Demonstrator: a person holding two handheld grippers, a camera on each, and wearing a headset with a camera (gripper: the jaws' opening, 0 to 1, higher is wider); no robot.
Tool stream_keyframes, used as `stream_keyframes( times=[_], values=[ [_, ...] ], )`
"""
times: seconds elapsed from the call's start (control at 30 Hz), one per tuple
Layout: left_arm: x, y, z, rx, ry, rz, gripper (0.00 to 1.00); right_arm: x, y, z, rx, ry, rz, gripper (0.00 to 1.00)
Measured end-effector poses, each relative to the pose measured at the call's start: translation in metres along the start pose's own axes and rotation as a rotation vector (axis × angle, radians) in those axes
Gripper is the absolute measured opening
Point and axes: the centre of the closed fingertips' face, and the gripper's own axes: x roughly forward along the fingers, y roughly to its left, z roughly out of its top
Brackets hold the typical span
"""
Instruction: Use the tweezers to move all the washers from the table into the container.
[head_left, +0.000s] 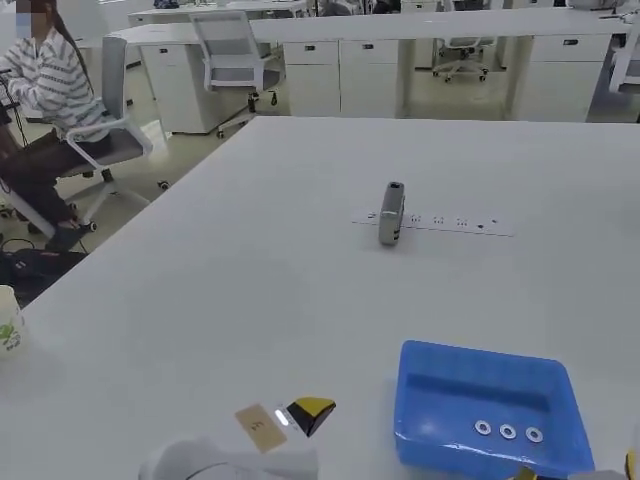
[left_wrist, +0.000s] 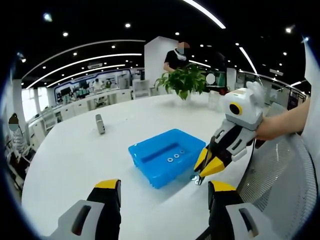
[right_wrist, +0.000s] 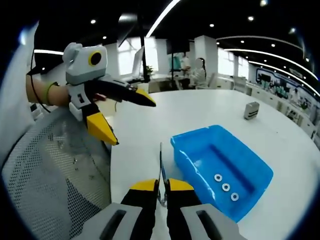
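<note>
Apparently little is left to do: three small silver ring washers (right_wrist: 226, 187) lie in a row on the floor of the shallow blue plastic tray (right_wrist: 192, 150), right of centre in the right gripper view. I can find no washer on the bare stretch of the broad white table (head_left: 250, 280) in the head view.

The right gripper (right_wrist: 161, 184), at the bottom centre of its own view, is clenched on a pair of thin metal tweezers (right_wrist: 161, 160). Their shaft runs up the frame, just beside the tray's near-left corner. The left gripper (left_wrist: 164, 186) is released and grasps nothing. Its yellow-tipped jaws stand wide apart along the bottom of its own view, with the tray ahead of them.

As I judge it, the step in hand is a check for any washer outstanding. The table edge nearest the person falls below the bottom of the head view, so that strip deserves a look first. Should one turn up, bring the tweezer tips in low, pinch across the ring's rim rather than pressing on top, since a thin ring on a smooth top will likely skate, and lift it clear of the tray's wall before letting go. The free gripper could steady that wall.
</note>
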Motion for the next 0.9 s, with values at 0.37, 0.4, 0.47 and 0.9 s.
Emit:
stream_keyframes(
  times=[0.37,0.4,0.47,0.9],
  values=[
    [-0.001,0.001,0.001,-0.005,-0.009,0.006,0.71,-0.006,-0.004,0.014,0.228,-0.131,0.022,0.03],
    [0.000,0.001,0.001,-0.006,-0.009,0.005,0.71,-0.007,-0.006,0.014,0.235,-0.135,0.022,0.03],
    [0.000,0.001,0.001,-0.004,-0.008,0.005,0.71,-0.010,-0.008,0.017,0.254,-0.149,0.020,0.03],
    [0.000,0.000,0.001,-0.002,-0.006,0.003,0.70,-0.020,-0.019,0.057,0.448,-0.322,0.096,0.03]
  ],
)
